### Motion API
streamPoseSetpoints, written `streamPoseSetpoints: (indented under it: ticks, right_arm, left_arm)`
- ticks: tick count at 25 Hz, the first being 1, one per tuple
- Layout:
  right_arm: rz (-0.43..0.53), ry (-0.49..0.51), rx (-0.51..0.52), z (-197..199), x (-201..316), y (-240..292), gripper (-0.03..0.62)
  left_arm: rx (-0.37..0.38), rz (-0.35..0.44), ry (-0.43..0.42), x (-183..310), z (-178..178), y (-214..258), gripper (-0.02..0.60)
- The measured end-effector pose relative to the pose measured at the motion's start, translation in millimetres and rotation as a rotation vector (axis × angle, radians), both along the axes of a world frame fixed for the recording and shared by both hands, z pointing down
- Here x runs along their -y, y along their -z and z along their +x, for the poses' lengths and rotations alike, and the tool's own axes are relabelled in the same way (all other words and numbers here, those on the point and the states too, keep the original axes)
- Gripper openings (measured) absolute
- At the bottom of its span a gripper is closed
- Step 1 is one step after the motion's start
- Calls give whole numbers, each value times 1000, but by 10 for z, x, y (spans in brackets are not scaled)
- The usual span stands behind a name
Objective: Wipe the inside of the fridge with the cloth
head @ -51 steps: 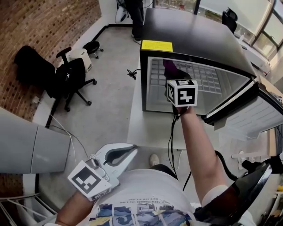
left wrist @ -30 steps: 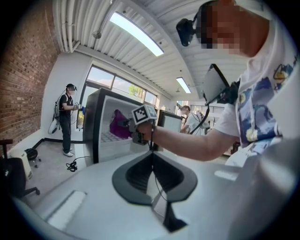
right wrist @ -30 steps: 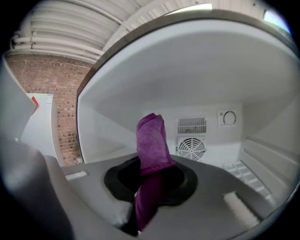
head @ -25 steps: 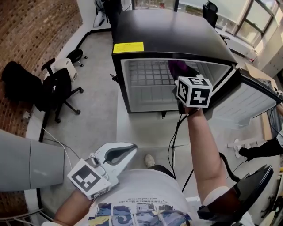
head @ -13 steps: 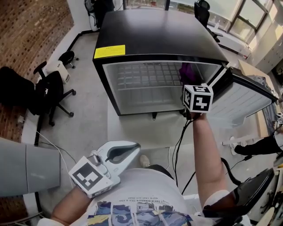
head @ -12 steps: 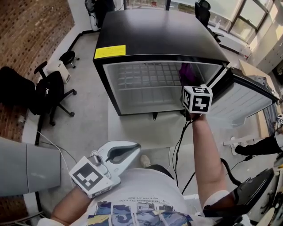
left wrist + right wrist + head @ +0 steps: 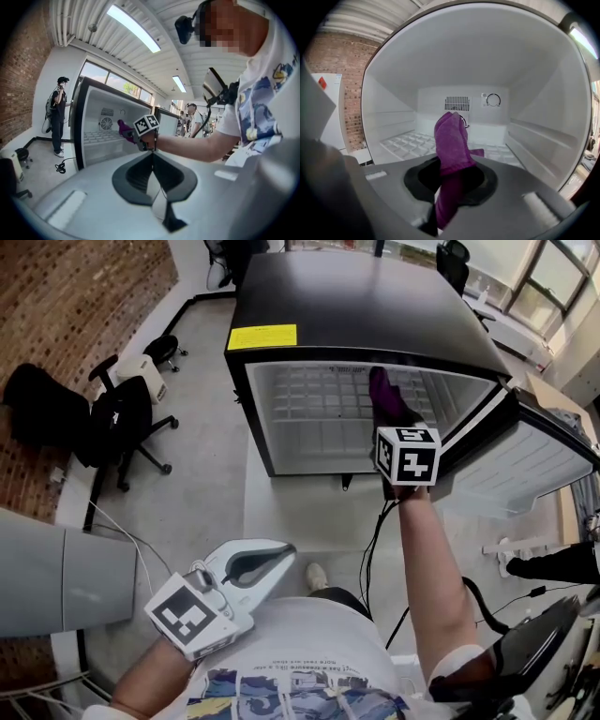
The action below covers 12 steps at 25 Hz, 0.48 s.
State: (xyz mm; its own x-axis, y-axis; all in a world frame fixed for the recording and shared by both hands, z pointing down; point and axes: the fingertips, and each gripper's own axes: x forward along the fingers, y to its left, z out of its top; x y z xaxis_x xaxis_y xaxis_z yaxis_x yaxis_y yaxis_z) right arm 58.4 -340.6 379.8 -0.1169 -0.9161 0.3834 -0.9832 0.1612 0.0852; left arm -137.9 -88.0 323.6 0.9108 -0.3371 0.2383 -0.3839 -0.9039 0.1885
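Note:
A black mini fridge [image 7: 375, 310] stands open, its white inside [image 7: 454, 61] and wire shelf [image 7: 323, 395] showing. My right gripper [image 7: 389, 418] is shut on a purple cloth [image 7: 451, 145], which sticks up from the jaws just inside the fridge mouth, above the shelf [image 7: 412, 143]. The cloth [image 7: 382, 395] also shows in the head view, and small in the left gripper view [image 7: 125, 131]. My left gripper [image 7: 272, 554] hangs low by my body, far from the fridge, jaws shut with nothing between them [image 7: 152, 161].
The fridge door [image 7: 525, 451] hangs open to the right. An office chair [image 7: 127, 423] stands on the floor at left by a brick wall [image 7: 84, 296]. A cable [image 7: 370, 540] trails down from the right gripper. A person [image 7: 58, 115] stands behind the fridge.
The right gripper with the cloth has shifted a little leftward along the fridge opening. The head view has swung. The left gripper has stayed put.

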Motion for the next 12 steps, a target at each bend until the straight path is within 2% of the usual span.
streamPoseSetpoints:
  ticks: [12]
  right_arm:
    - [-3, 148, 43, -886, 20, -49, 54]
  left_arm:
    - [-13, -8, 104, -115, -337, 1, 6]
